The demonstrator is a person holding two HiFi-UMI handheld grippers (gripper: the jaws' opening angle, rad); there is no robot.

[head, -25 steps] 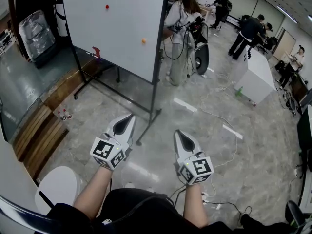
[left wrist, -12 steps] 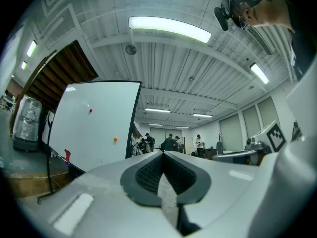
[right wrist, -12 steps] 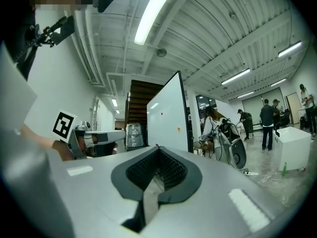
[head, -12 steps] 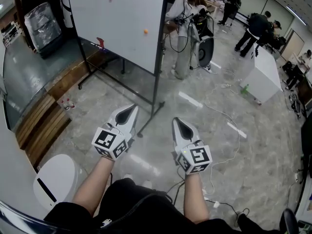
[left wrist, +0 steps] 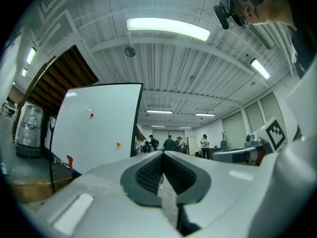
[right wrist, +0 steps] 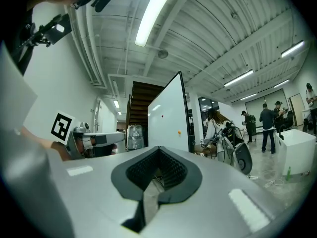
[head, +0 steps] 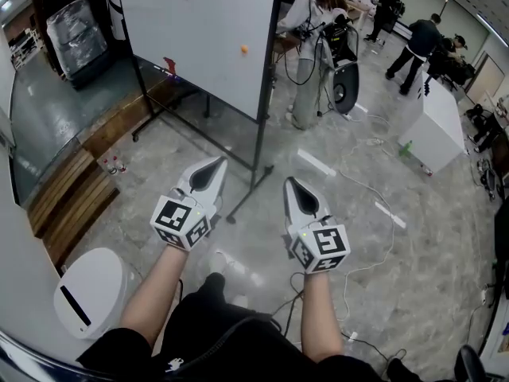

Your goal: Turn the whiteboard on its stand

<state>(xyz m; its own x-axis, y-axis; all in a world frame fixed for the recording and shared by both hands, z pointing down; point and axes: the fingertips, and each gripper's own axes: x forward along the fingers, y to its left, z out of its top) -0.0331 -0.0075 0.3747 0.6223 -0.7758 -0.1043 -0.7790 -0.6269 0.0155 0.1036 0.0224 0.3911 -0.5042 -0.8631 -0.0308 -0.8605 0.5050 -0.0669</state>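
A big whiteboard [head: 199,30] on a black wheeled stand [head: 261,146] stands ahead of me, with a red and an orange magnet on its face. It also shows in the left gripper view as the whiteboard [left wrist: 94,128] and in the right gripper view as the whiteboard [right wrist: 168,120]. My left gripper [head: 216,163] and right gripper [head: 289,183] hover side by side over the floor, short of the stand's foot. Both are shut with nothing between the jaws.
Several people [head: 314,30] work beyond the board near a white cabinet [head: 436,126]. Cables [head: 374,205] trail over the grey floor. A white bin [head: 91,289] sits at my lower left, by wooden steps [head: 67,205]. A wrapped object [head: 75,26] stands at the far left.
The whiteboard and its stand have come a little closer and shifted right in the head view. Both grippers stay shut and side by side, moved slightly up in the view.
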